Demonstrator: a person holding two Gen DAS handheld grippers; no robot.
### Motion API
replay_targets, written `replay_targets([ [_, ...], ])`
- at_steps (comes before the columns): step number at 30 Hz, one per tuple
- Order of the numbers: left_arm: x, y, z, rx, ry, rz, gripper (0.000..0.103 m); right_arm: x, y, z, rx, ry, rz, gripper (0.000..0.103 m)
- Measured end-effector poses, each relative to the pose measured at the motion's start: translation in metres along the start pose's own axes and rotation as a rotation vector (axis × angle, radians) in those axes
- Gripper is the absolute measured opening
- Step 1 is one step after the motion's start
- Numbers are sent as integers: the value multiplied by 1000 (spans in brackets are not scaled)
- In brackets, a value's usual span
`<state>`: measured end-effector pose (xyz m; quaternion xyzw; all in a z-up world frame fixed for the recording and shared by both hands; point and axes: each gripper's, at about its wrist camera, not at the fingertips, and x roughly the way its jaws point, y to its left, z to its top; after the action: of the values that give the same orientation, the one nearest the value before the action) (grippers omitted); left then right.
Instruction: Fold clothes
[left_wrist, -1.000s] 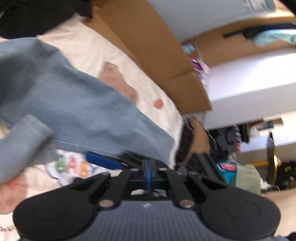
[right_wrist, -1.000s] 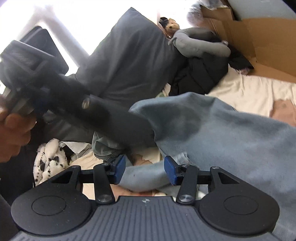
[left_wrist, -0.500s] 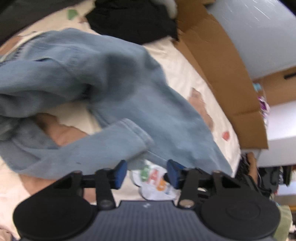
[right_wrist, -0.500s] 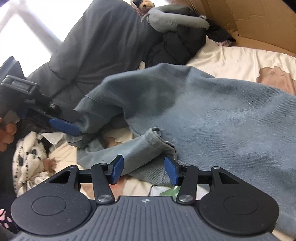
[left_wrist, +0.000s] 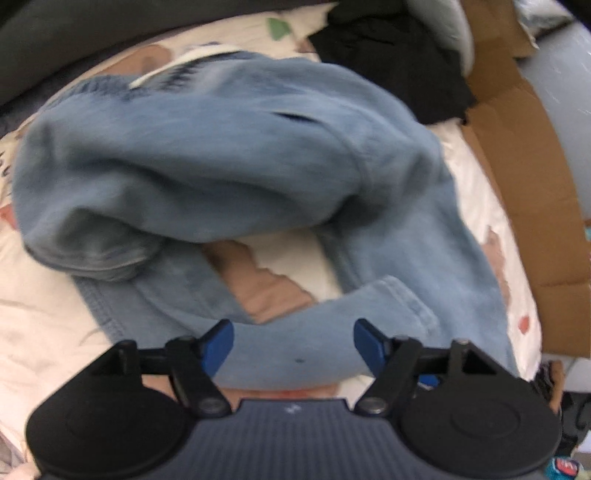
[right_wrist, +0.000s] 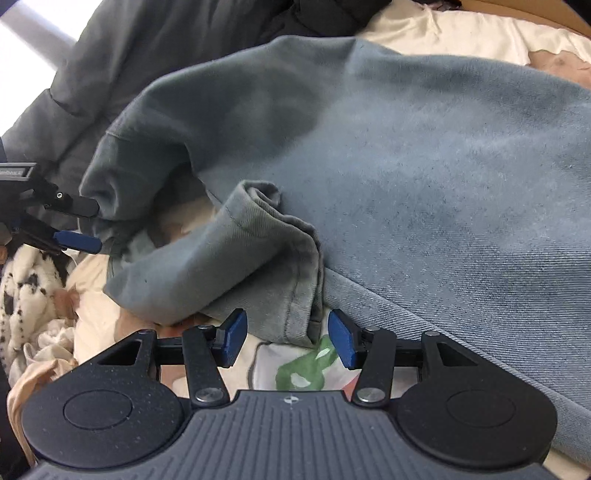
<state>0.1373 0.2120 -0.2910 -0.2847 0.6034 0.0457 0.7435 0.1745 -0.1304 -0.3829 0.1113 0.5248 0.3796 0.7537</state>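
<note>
bare sheet open before my right gripper, jeans heaped ahead, cardboard walling one side

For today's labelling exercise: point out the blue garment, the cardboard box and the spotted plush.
blue garment (left_wrist: 221, 155), left wrist view, bunched upper fold.
cardboard box (left_wrist: 532, 177), left wrist view, flattened side panel.
spotted plush (right_wrist: 29, 291), right wrist view, white spotted fur.
</note>
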Motion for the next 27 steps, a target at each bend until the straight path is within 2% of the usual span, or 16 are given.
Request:
replay_targets([
  [2,1,8,1,-12,1,9,74,2,-5,-1,28,-3,11,55],
  [5,0,15,3,-2,-5,52,75,4,-17,-1,148,-29,59,56],
  [10,-7,29,11,-43,-37,66,76,9,-22,-4,175,-50,112,55],
  [11,-8,31,12,-46,-40,71,76,11,-21,-4,169,-47,118,51],
  [14,-12,32,16,-28,-39,97,76,17,-16,-3,137,-33,106,29],
  [16,-18,32,19,-10,-47,122,76,19,-15,-2,138,-29,110,25],
  [20,-29,38,27,-18,-66,148,78,17,-16,-3,140,-41,125,24],
  [23,-35,44,32,-25,-79,172,84,17,-17,-3,155,-53,137,28],
  [27,-41,51,37,-33,-99,206,84,23,-17,4,130,-43,124,40],
])
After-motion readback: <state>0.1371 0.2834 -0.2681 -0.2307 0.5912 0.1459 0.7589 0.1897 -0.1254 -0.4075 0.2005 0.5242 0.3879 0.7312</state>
